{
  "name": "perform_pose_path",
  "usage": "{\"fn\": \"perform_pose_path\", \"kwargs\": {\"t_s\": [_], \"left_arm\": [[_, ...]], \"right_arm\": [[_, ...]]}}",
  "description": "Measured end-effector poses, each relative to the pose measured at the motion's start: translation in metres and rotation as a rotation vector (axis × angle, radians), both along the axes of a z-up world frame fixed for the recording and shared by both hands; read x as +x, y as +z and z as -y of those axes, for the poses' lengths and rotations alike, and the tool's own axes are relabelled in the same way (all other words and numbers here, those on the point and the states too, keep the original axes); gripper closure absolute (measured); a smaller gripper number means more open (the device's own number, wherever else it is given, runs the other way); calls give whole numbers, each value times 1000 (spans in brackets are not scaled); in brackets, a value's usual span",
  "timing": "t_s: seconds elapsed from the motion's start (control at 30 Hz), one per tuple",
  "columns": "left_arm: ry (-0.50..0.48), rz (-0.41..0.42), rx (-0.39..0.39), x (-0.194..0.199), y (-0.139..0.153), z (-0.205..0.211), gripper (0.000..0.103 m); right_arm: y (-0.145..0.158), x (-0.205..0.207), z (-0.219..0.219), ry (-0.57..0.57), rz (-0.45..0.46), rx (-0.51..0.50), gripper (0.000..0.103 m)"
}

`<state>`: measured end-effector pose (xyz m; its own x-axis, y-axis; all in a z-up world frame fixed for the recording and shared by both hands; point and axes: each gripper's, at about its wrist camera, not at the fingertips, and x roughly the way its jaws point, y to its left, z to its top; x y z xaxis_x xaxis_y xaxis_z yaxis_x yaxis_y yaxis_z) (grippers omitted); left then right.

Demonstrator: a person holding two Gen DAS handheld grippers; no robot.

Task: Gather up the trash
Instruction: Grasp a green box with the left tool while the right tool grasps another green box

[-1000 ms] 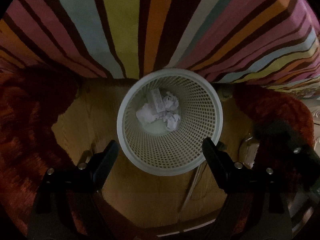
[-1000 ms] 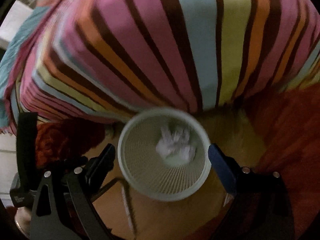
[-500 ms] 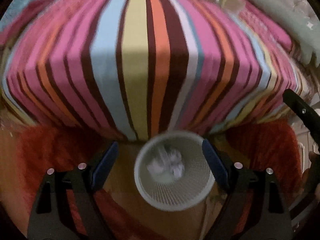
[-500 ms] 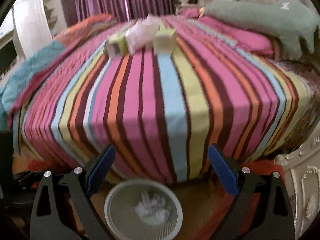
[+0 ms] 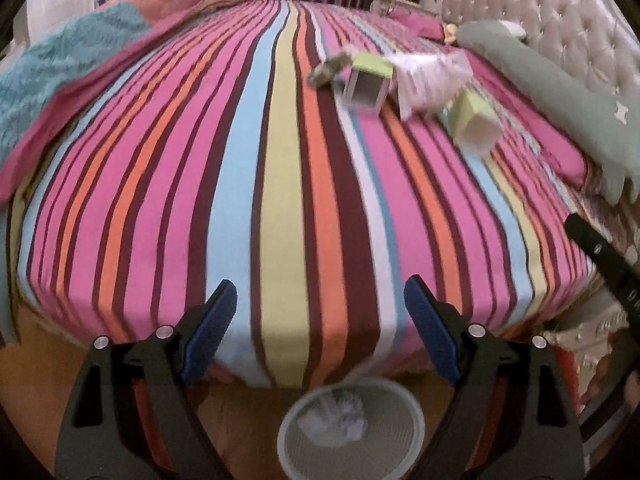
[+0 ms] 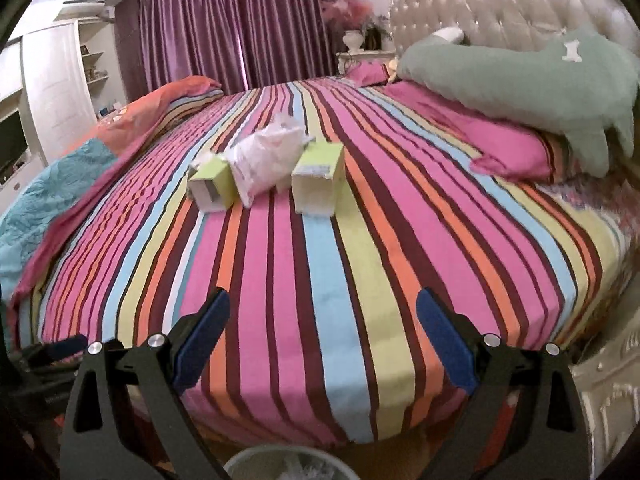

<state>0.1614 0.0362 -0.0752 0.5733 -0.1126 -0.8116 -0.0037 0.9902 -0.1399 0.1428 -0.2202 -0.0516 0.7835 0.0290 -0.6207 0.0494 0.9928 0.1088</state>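
A white mesh bin (image 5: 352, 432) with crumpled white paper (image 5: 336, 414) in it stands on the floor at the foot of the striped bed (image 5: 280, 168); its rim (image 6: 284, 464) shows at the bottom of the right wrist view. On the bed lie two green-and-white cartons (image 6: 212, 184) (image 6: 318, 178), a crumpled white plastic bag (image 6: 268, 160) between them, and a small greenish wrapper (image 5: 326, 70). My left gripper (image 5: 316, 304) and right gripper (image 6: 322, 316) are both open and empty, raised above the bin and pointing over the bed's near edge.
A grey-green plush pillow (image 6: 532, 84) and a pink pillow (image 6: 508, 148) lie by the tufted headboard (image 6: 500, 8). A teal and orange blanket (image 6: 52, 192) is bunched on the bed's left side. Purple curtains (image 6: 240, 28) hang behind. The right gripper's black body (image 5: 600, 256) shows at the right edge.
Both grippers have risen and tilted up from over the bin. The bin has slid to the bottom of each view, and the bed top with its trash has come into sight.
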Motion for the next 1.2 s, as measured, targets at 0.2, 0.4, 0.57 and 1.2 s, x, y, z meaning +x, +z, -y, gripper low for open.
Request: {"fn": "perform_pose_path", "kwargs": {"t_s": [0.2, 0.4, 0.57, 1.2], "left_arm": [[5, 57, -9, 44, 14, 8, 20], [3, 89, -49, 93, 18, 11, 20], [-51, 113, -71, 125, 17, 17, 20], [-116, 75, -110, 196, -2, 34, 20]], "right_arm": [[1, 32, 2, -1, 4, 38, 14], [-2, 65, -4, 3, -25, 20, 14], [-10, 90, -5, 10, -58, 39, 14], [-23, 147, -7, -14, -93, -6, 14]]}}
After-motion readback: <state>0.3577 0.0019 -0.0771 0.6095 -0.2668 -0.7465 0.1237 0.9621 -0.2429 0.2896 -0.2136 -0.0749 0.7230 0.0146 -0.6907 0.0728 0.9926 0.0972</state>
